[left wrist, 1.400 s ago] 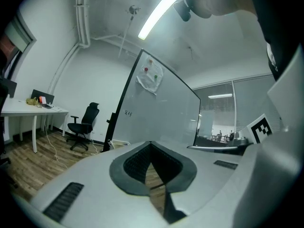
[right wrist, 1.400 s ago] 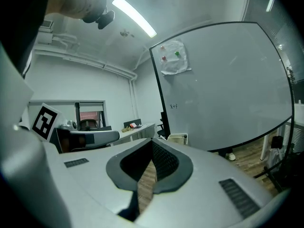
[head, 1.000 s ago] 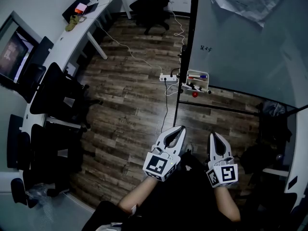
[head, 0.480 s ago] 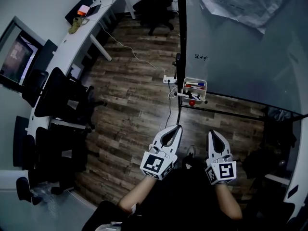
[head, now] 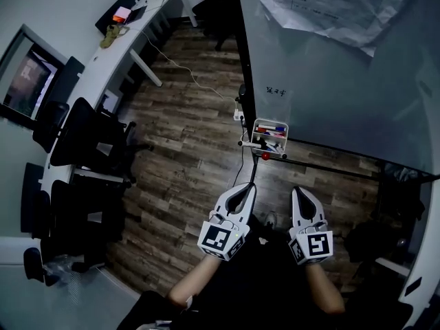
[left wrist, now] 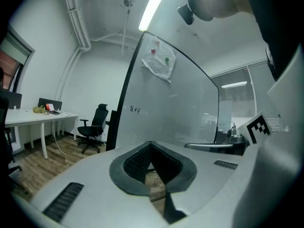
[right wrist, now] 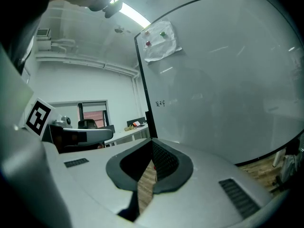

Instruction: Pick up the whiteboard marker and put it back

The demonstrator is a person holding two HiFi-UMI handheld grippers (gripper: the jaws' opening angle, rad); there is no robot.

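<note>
You are standing in front of a big whiteboard (head: 344, 81) in a black frame, with crumpled paper sheets (head: 330, 9) hanging near its top and a small scrawl of handwriting (head: 275, 90) showing lower down by its left edge. Dark wood-plank floor (head: 185, 157) is spreading out below you. A long white counter (head: 103, 60) is running along the left wall, with a row of black office chairs (head: 86, 143) sitting beside it and a thin cable (head: 185, 71) trailing across the planks.

You are holding both grippers low in front of you, side by side and pointing toward the board. The left gripper (head: 245, 188) is carrying nothing, and its jaws are meeting at the tips. The right gripper (head: 298, 192) is likewise pressed together and empty.

A small white tray (head: 271, 122) is hanging at the board's lower left corner, well ahead of both grippers, with a red knob (head: 265, 156) just under it. The whiteboard markers (head: 269, 130) are lying inside that tray. One is showing red, one blue, and darker ones are lying below them. They are too small for you to be making out more.
</note>
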